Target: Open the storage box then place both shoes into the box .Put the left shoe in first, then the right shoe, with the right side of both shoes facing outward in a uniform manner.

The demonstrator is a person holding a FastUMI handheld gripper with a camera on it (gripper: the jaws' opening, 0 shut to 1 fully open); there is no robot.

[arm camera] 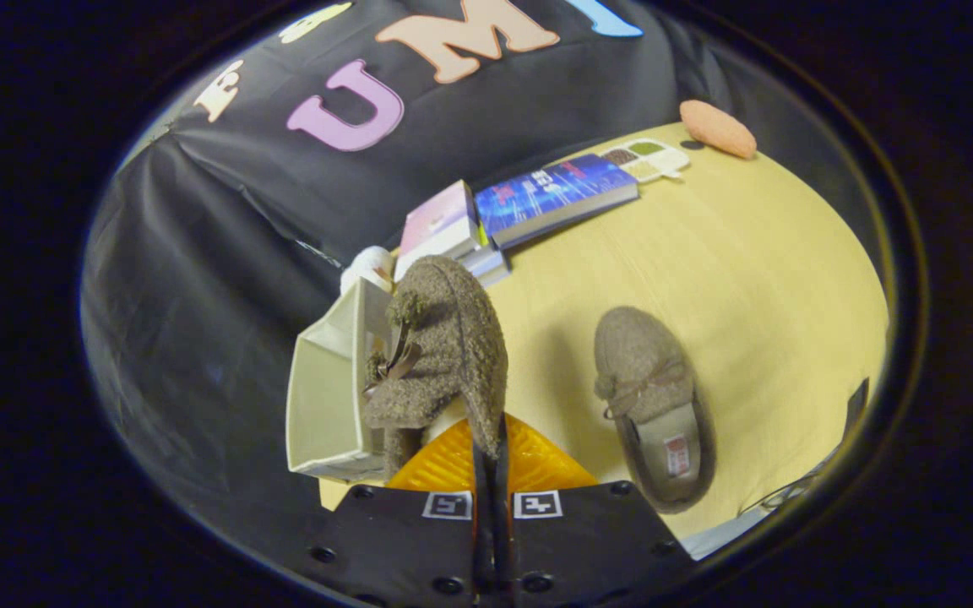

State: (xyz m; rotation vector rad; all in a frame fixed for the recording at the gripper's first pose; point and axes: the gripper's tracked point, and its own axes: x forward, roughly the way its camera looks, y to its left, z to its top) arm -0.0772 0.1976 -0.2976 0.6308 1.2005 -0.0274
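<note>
My gripper [491, 460] is shut on the heel edge of a brown fuzzy slipper [444, 346], which hangs tilted on its side just ahead of the fingers, its bow facing left. Right behind that slipper stands the open cream storage box [326, 397], with the shoe's toe over its right wall. The second matching slipper [651, 397] lies flat on the yellow table [757, 279] to the right of the fingers, toe pointing away, its insole showing.
Beyond the box a pink book [440, 224] and a blue book [554, 194] lie near the booth wall. Farther right sit a small white palette tray [647, 159] and an orange oval object [716, 128]. A white rounded item [368, 266] peeks behind the box.
</note>
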